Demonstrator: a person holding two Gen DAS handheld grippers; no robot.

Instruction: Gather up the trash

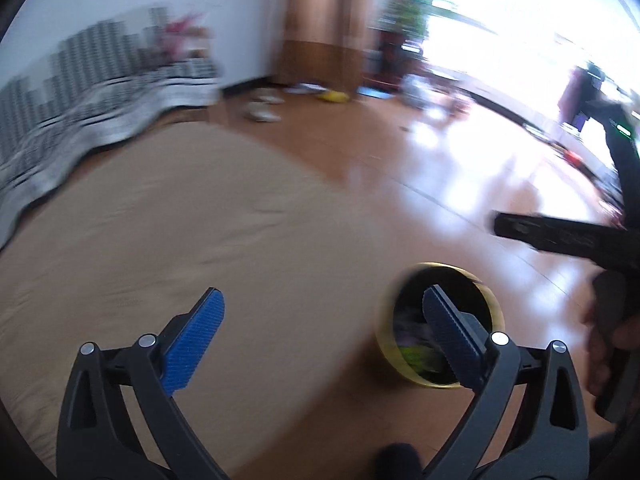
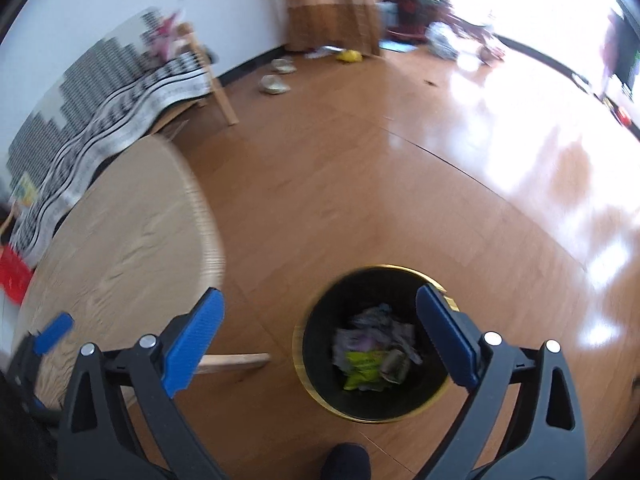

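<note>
A home living room: polished wood floor, round wooden table, slippers by the wall.

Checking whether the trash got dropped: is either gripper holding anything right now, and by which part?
Nothing is held. The left gripper and right gripper both stand open with nothing between the pads. Crumpled trash lies in the bin on the floor.

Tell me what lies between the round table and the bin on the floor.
In the right wrist view, only bare wood floor separates the table from the bin, apart from a pale wooden bar low down by the table's side.
</note>
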